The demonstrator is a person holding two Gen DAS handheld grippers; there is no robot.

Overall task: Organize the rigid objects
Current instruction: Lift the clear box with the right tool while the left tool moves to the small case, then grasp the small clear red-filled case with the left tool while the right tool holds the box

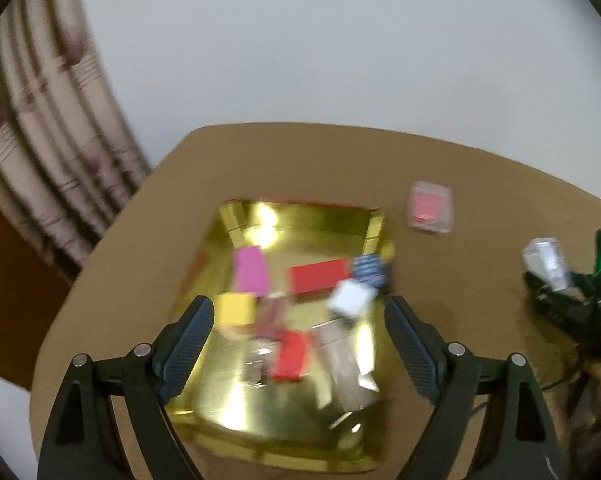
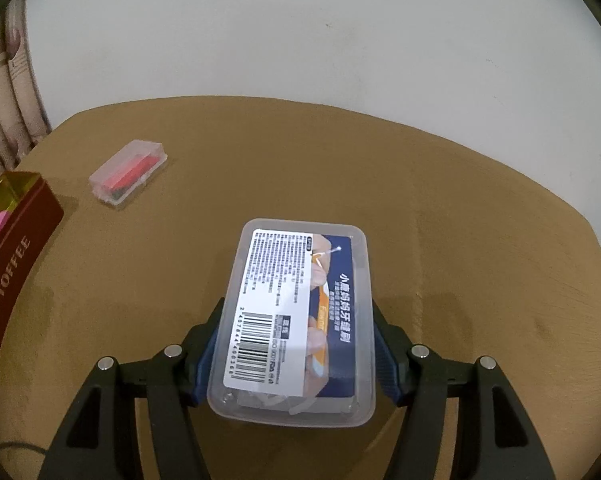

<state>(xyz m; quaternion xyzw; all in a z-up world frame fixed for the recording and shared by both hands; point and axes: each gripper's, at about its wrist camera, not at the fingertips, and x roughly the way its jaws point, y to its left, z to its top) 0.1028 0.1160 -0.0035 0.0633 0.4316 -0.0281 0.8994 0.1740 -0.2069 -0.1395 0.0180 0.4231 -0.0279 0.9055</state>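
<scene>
I read "TOFFEE" on the dark red tin [image 2: 18, 256] at the left edge. My right gripper [image 2: 294, 344] clamps a clear plastic box [image 2: 296, 320] with a barcode and Chinese print, above the worktop [image 2: 460, 220]. My left gripper [image 1: 298, 344] is spread wide and empty over the gold tray [image 1: 300, 224] of coloured blocks.

Tin [image 1: 236, 408] under my left tongs [image 1: 298, 354]: glossy gold metal, mirror-like. Box [image 2: 296, 320] between my right tongs [image 2: 296, 350]: clear smooth plastic, printed paper label. Smaller case [image 2: 128, 174] ahead-left: same clear plastic. Tabletop [image 2: 440, 208]: matt tan, cloth-like nap. Pads [image 1: 188, 340]: textured, dark.
</scene>
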